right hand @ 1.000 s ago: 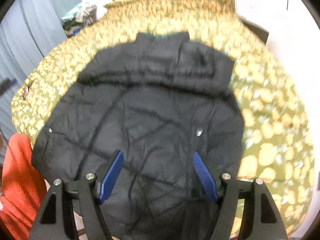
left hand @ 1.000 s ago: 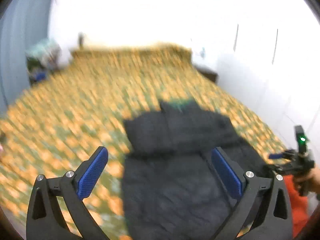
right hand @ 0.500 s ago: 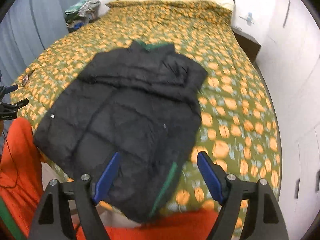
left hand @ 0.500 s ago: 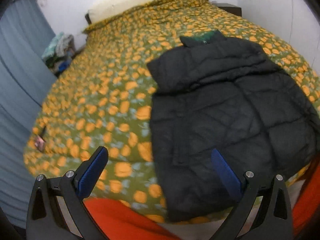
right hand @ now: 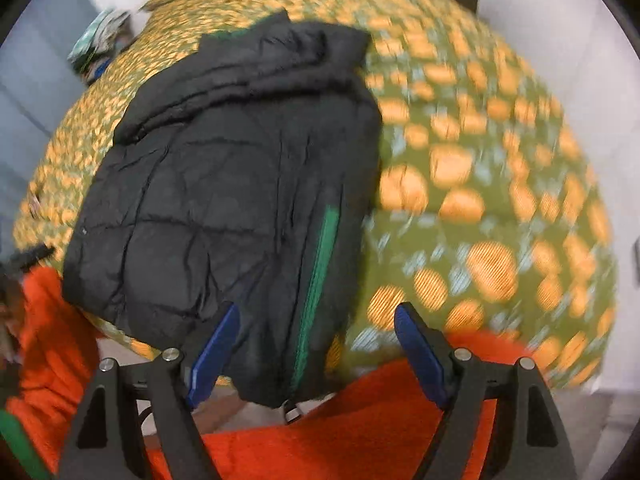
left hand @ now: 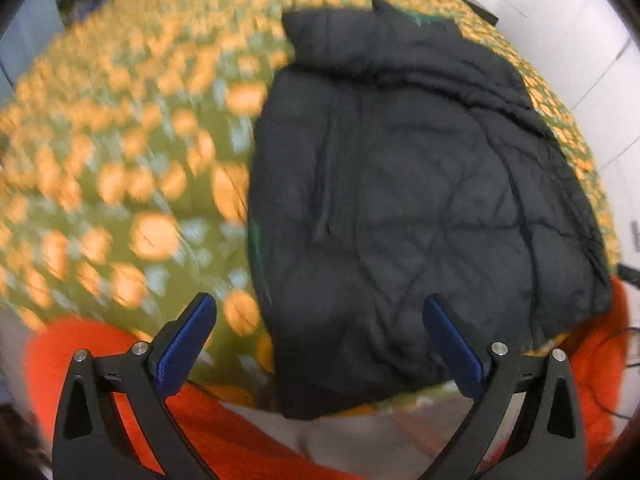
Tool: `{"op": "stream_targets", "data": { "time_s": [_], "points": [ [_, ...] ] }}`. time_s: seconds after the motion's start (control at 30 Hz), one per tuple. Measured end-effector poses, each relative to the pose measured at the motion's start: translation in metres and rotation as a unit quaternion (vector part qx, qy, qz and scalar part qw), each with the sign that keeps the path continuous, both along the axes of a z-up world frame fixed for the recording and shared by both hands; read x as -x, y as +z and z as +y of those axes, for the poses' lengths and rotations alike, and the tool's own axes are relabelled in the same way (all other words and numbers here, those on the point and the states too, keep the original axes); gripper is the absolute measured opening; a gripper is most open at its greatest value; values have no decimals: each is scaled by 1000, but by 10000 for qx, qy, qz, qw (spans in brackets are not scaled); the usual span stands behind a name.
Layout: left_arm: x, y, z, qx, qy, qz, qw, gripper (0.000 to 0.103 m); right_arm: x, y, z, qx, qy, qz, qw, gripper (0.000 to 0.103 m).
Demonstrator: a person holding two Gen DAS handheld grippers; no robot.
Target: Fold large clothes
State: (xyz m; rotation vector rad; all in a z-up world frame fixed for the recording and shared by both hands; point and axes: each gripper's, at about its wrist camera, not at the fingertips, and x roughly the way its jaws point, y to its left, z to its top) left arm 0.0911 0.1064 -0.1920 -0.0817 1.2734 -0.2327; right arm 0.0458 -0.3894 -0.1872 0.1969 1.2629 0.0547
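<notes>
A black quilted jacket lies flat on the bed, collar at the far end. Its sleeves are folded across the chest and its hem hangs over the near edge. My left gripper hovers open over the hem's left corner, and nothing sits between its blue pads. In the right wrist view the same jacket shows a green zipper band near its right edge. My right gripper is open above that band at the hem, not touching it.
The bed cover is green with orange spots and spreads wide on both sides of the jacket. The person's orange clothing fills the near foreground. A pile of clothes lies at the far left, and white cupboards stand on the right.
Both grippers have tipped downward and come closer to the jacket's near hem. The right one has slid toward the jacket's right edge, with its jaws a little wider than a second ago.
</notes>
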Motion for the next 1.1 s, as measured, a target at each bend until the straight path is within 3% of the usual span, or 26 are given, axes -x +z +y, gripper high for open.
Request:
{"op": "stream_targets", "data": {
  "time_s": [0.1, 0.17, 0.27, 0.37, 0.4, 0.43, 0.5, 0.53, 0.63, 0.7, 0.8, 0.9, 1.0, 1.1],
  "points": [
    [-1, -23, -8, 385, -268, 325, 9984, 103, -1, -23, 0, -370, -41, 193, 9991, 81],
    [-2, -37, -17, 419, -376, 492, 9972, 103, -4, -41, 0, -349, -112, 490, 9981, 81],
    [-5, -49, -25, 153, -466, 607, 9969, 103, -7, -61, 1, -663, -131, 761, 9948, 81],
    [-9, -62, -20, 500, -322, 1073, 9924, 103, -7, -70, 3, -953, -106, 930, 9910, 78],
    [-10, -66, -18, 628, -277, 1263, 9896, 103, -7, -69, 3, -1049, -83, 924, 9902, 70],
    [-10, -69, -16, 714, -227, 1439, 9868, 103, -7, -67, 3, -1203, -53, 902, 9886, 45],
    [-9, -68, -17, 727, -209, 1598, 9842, 97, -7, -62, 0, -1288, -86, 873, 9878, 36],
    [-7, -63, -19, 660, -203, 1614, 9845, 88, -9, -57, 0, -1350, -77, 832, 9873, 31],
    [-5, -50, -21, 524, -288, 1571, 9858, 43, -10, -39, -3, -1738, -123, 593, 9829, 22],
    [-4, -40, -19, 693, -254, 1554, 9851, 26, -12, -21, -5, -2019, -131, 360, 9787, 20],
    [-1, -13, -18, 827, -275, 1366, 9868, 22, -19, 12, -3, -2226, -41, 4, 9749, 19],
    [7, 26, -14, 970, -393, 1031, 9891, 21, -26, 38, -3, -2115, 199, -188, 9770, 19],
    [24, 56, -10, 964, -586, 846, 9900, 21, -22, 55, 3, -1897, 452, -165, 9807, 18],
    [51, 70, 2, 921, -724, 959, 9885, 21, -7, 59, 0, -1848, 624, 13, 9808, 18]
  ]
}}
